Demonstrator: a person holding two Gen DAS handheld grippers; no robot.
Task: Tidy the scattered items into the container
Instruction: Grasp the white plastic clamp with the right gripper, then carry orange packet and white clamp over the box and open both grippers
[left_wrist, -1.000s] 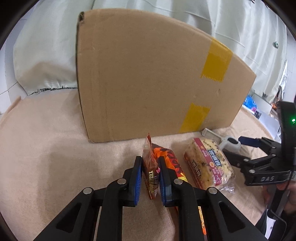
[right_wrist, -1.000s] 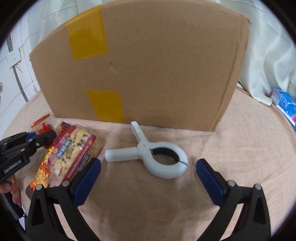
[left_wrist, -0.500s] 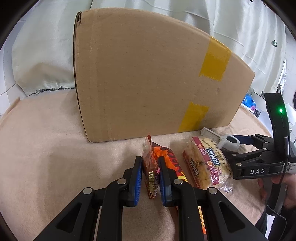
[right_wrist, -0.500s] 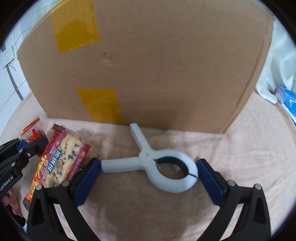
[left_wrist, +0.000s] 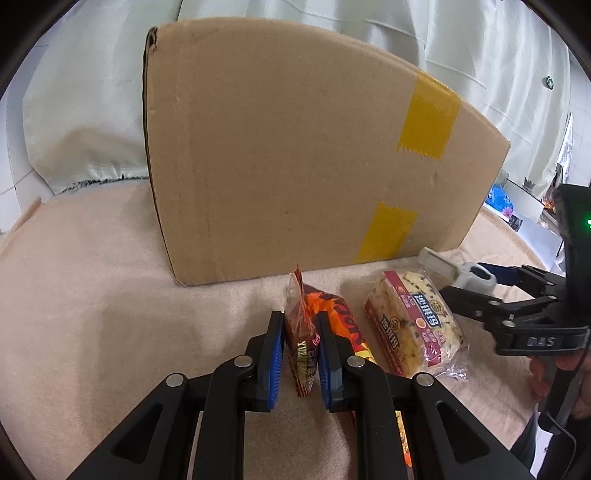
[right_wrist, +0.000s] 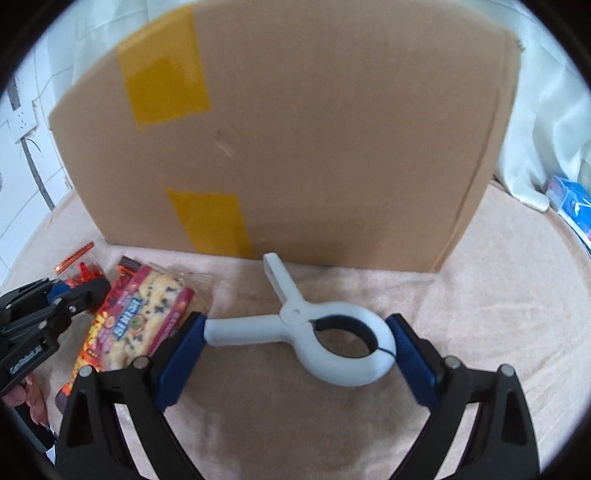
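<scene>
The big cardboard box (left_wrist: 295, 155) stands on the table (left_wrist: 92, 295), and all the loose things lie just in front of it. The left gripper (left_wrist: 301, 354) has its fingers squeezed nearly together on a small red snack packet (left_wrist: 300, 332), which stands up on its edge between them. That packet looks light and crinkly, so it could slip or crush if pinched too hard; holding its middle, as now, seems best. Under and beside it lies an orange snack bag (left_wrist: 340, 317), and next to that a wrapped cake (left_wrist: 413, 325), soft and easy to squash, so take it gently by its long sides. The right gripper (right_wrist: 295, 347) has its fingers wide open around a white plastic clamp (right_wrist: 325, 332), one at the handle tip and one at the round end, holding nothing yet. The clamp looks hard and smooth, and the round end may slide, so the middle by the hinge looks a safer place to grab.
</scene>
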